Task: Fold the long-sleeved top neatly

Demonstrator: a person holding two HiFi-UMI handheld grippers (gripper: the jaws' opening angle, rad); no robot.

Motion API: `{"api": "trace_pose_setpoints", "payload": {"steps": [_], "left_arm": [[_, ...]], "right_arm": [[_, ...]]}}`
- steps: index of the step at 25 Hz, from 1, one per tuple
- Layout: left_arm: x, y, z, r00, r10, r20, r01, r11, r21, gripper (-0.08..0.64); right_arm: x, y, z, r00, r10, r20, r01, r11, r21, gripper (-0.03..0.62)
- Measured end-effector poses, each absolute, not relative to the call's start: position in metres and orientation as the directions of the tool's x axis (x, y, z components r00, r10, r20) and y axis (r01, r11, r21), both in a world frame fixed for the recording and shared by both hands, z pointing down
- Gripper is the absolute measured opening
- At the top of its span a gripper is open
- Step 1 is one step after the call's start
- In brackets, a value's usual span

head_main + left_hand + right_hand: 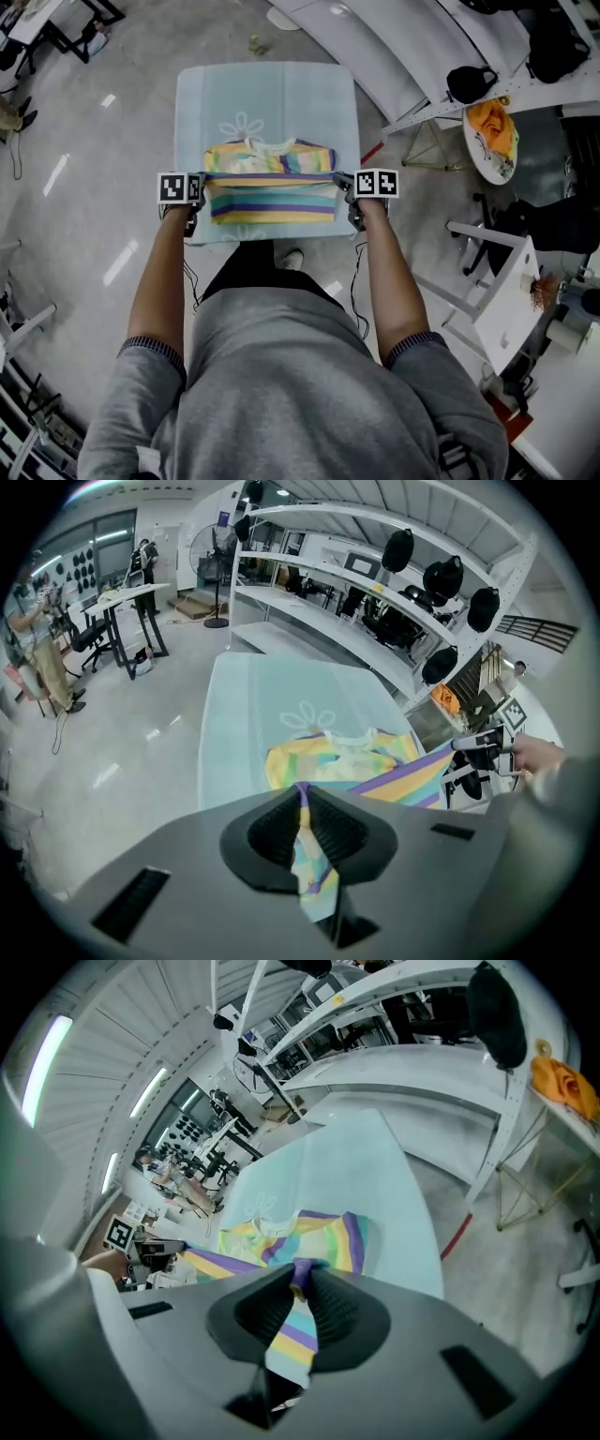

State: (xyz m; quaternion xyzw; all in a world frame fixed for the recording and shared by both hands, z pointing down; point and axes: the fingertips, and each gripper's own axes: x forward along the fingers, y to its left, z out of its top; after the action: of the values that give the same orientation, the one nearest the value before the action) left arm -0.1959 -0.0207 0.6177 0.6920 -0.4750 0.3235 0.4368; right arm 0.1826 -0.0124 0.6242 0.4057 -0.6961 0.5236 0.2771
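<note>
Together, my left gripper (195,195) and right gripper (351,195) clamp the striped top (272,199).
Its edge stretches between them, centre frame.

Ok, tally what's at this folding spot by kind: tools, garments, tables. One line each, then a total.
Tools: 2 (left tool, right tool, each clamped on the garment's edge)
Garments: 1 (striped top)
Tables: 1 (table, pale blue cover)
Total: 4

Desk (267,89) far half bare, free passage; top (272,192) covers near half. Open floor (84,187) left of desk. White shelving (375,47) near desk's far right corner; orange cloth (492,127) on stand (492,167) farther right.
</note>
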Motion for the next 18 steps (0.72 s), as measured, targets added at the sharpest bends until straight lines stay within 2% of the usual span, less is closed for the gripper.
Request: {"api": "trace_pose_setpoints", "payload": {"steps": [18], "left_arm": [[-0.195, -0.116, 0.69, 0.381, -0.226, 0.897, -0.916, -0.225, 0.332, 0.043]], "right_arm": [[0.18, -0.09, 0.689, -0.46, -0.201, 0.865, -0.882, -0.007, -0.471, 0.064]]}}
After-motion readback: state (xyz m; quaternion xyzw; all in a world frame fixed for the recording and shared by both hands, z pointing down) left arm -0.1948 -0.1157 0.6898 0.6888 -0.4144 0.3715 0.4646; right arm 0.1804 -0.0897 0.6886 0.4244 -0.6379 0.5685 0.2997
